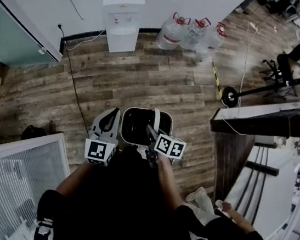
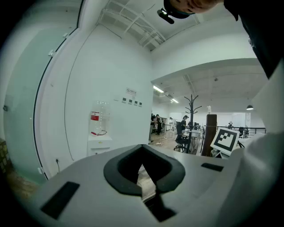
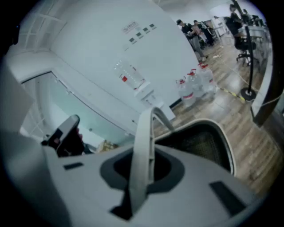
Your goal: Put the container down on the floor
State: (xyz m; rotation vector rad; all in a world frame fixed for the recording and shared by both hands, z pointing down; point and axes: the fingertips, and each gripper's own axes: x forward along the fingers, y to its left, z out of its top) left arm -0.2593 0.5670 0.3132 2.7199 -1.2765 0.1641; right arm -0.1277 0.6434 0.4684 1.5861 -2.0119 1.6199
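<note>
Container [image 1: 140,110]: near rim hidden behind right gripper [image 1: 151,139] and its cube; walls and base out of sight; inside too dark to tell contents. Handle [image 3: 143,146]: lower end lost between right gripper's closed jaws. Floor just below container covered by person [image 1: 122,196]. Beyond container: dispenser [image 1: 123,16] top cut by edge; wall signs [image 3: 140,30] too small to read; people [image 3: 195,29] far past container too small to tell.
</note>
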